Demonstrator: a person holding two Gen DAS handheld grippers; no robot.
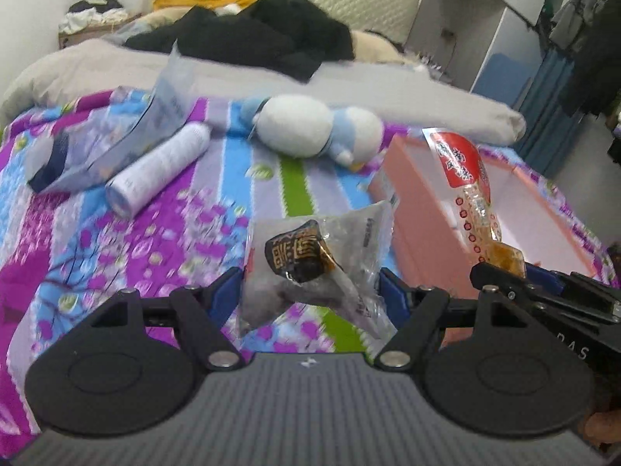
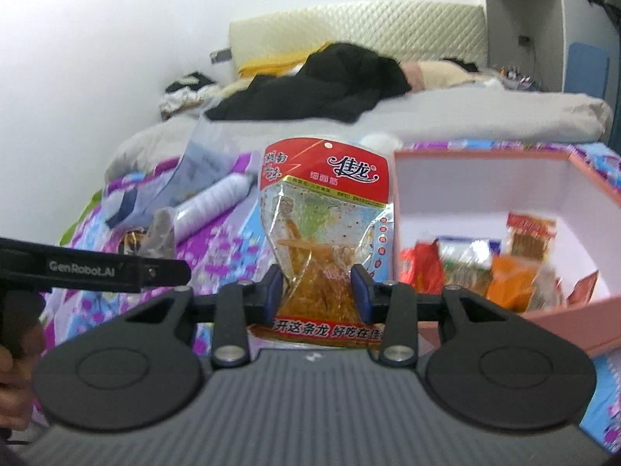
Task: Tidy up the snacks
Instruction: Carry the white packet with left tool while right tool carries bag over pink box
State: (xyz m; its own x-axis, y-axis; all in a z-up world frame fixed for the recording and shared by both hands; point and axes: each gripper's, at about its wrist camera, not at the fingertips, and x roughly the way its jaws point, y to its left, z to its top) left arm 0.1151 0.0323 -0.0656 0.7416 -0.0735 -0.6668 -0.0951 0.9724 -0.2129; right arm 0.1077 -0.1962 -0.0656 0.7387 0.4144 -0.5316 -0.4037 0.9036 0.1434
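My left gripper (image 1: 310, 285) is shut on a clear snack packet with a black-and-gold label (image 1: 310, 260), held above the flowered bedspread. My right gripper (image 2: 316, 291) is shut on a red-topped packet of orange spicy strips (image 2: 324, 217), held upright just left of the pink box (image 2: 485, 198). The same packet (image 1: 465, 190) and right gripper (image 1: 504, 272) show at the right of the left wrist view, over the pink box (image 1: 419, 209). Several snack packets (image 2: 489, 268) lie inside the box.
On the bedspread lie a white cylindrical bottle (image 1: 155, 167), a grey-blue plastic bag (image 1: 112, 143) and a blue-and-white plush toy (image 1: 310, 128). A grey duvet (image 1: 349, 85) and black clothes (image 1: 252, 35) lie behind. A cabinet (image 1: 485, 39) stands at the right.
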